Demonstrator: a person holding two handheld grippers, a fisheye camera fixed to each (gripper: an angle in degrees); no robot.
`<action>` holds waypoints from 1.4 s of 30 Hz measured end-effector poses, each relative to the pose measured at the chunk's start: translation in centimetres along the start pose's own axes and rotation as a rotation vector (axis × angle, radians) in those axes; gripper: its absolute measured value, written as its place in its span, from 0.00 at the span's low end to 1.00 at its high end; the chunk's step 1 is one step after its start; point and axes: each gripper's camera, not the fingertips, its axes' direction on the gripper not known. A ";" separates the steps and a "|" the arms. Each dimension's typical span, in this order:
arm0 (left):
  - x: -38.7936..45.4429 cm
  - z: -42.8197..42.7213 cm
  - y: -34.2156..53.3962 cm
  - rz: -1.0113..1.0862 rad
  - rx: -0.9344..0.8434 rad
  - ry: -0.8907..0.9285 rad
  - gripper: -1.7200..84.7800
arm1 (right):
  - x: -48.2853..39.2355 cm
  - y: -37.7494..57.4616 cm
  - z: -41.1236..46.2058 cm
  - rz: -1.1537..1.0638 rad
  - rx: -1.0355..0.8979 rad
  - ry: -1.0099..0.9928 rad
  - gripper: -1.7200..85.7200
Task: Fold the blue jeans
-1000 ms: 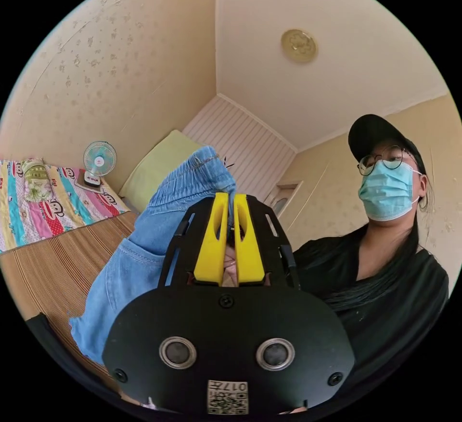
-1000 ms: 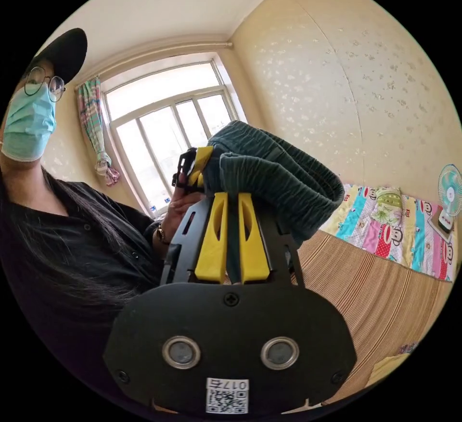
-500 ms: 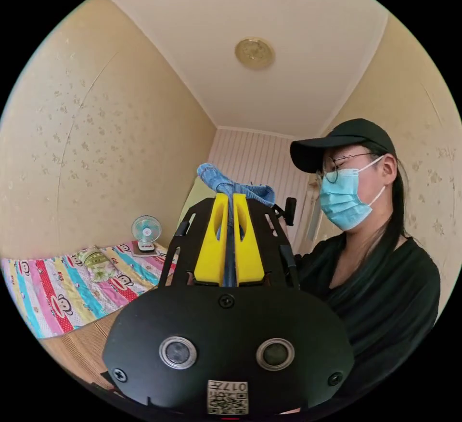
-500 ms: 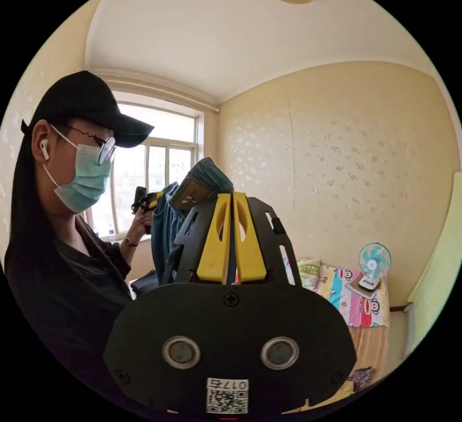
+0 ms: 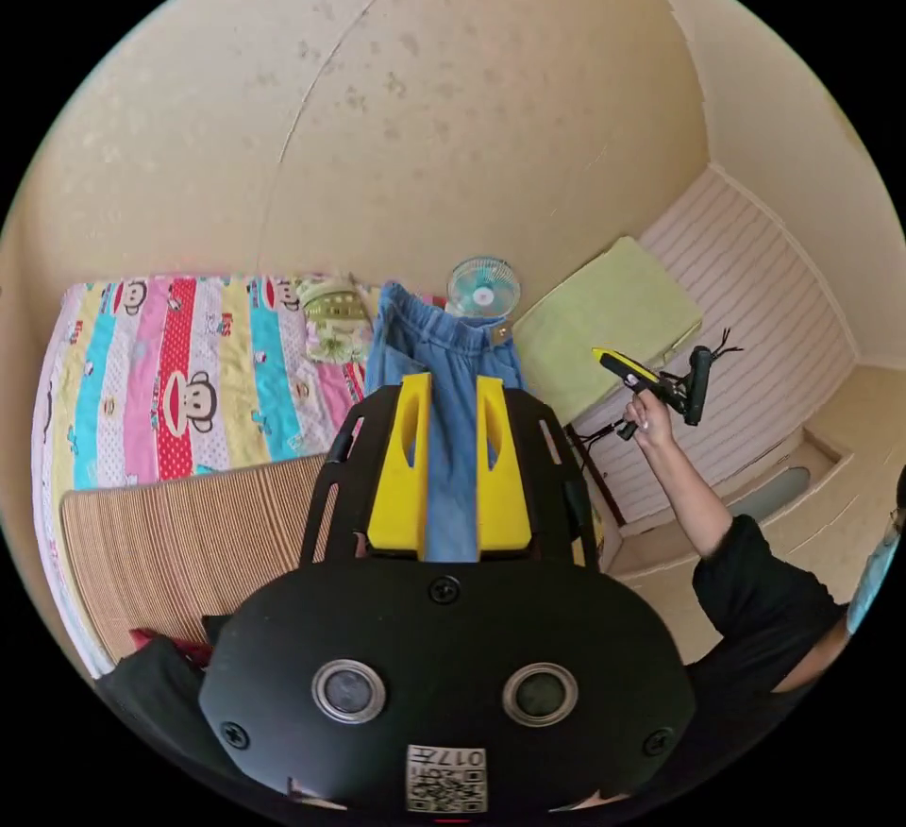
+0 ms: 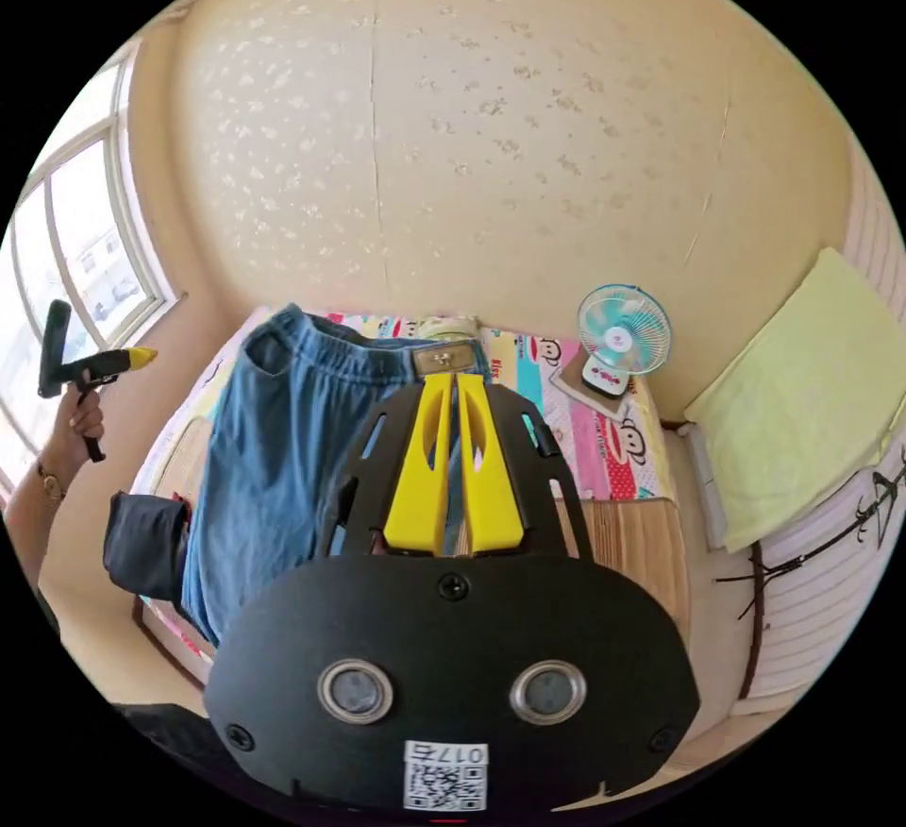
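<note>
Looking down at blue jeans (image 5: pixel 444 345) spread out long over the bed, waistband end toward the small fan (image 5: pixel 483 287), just beside it in the left gripper view. Hard to tell whether lying fully flat. In the right gripper view, the jeans (image 6: pixel 283 430) wide and open, a brown patch on the waistband, off to one side of the fan (image 6: pixel 623 331), legs running away from the fan toward the window (image 6: pixel 85 242). Under the jeans, a monkey sheet (image 5: pixel 189 374) next to the fan and a striped mat (image 5: pixel 189 525) farther from it. On the fan's other side, a green pillow (image 5: pixel 613 317) leaning up. Left gripper (image 5: pixel 451 383) with yellow jaws wide apart, blue cloth seen through the gap, nothing pinched. From the right gripper view, that same left gripper (image 6: pixel 94 364) held up high in a hand (image 6: pixel 80 416), arm bent, well apart from the jeans and far from the fan, near the window. Right gripper (image 6: pixel 456 383) with yellow jaws close together, only a thin slit between, not gripping cloth. From the left gripper view, the right gripper (image 5: pixel 651 379) lifted in a hand (image 5: pixel 651 416), arm reaching up in a black sleeve, past the pillow from the fan, well apart from the jeans.
</note>
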 end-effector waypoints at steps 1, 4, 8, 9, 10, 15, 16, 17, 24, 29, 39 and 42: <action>-2.8 3.2 3.8 -0.037 -0.088 -0.019 0.11 | 0.0 4.8 4.1 -0.043 -0.086 -0.079 0.04; -9.4 10.6 15.6 -0.178 -0.365 -0.098 0.11 | -0.7 18.3 14.2 -0.070 -0.385 -0.262 0.05; -14.9 16.1 29.9 -0.350 -0.660 -0.132 0.11 | -3.2 32.3 21.4 0.058 -0.683 -0.492 0.07; -15.4 16.3 31.2 -0.365 -0.675 -0.139 0.11 | -4.1 35.7 22.5 0.116 -0.738 -0.538 0.08; -16.2 16.5 33.0 -0.392 -0.678 -0.145 0.12 | -4.8 38.2 23.2 0.167 -0.779 -0.571 0.10; -18.6 18.7 36.7 -0.464 -0.651 0.000 0.14 | -6.6 46.1 25.9 0.330 -0.984 -0.519 0.15; -18.8 20.0 37.6 -0.450 -0.695 0.012 0.15 | -7.0 47.7 26.0 0.347 -1.032 -0.481 0.16; -18.7 21.6 38.6 -0.431 -0.755 0.039 0.15 | -7.2 48.4 25.9 0.346 -1.053 -0.471 0.16; -15.6 26.5 45.0 -0.175 -1.122 -0.033 0.03 | -8.6 55.4 23.3 0.331 -1.220 -0.561 0.07; -19.9 22.5 50.1 -0.414 -1.097 0.076 0.01 | -9.2 60.4 20.6 0.339 -1.383 -0.490 0.05; -29.0 14.1 54.9 -0.585 -1.034 0.035 0.08 | 2.7 59.1 10.1 0.406 -1.002 0.256 0.13; -30.5 12.8 55.2 -0.597 -0.995 -0.012 0.08 | 7.0 61.0 9.4 0.426 -0.968 0.334 0.15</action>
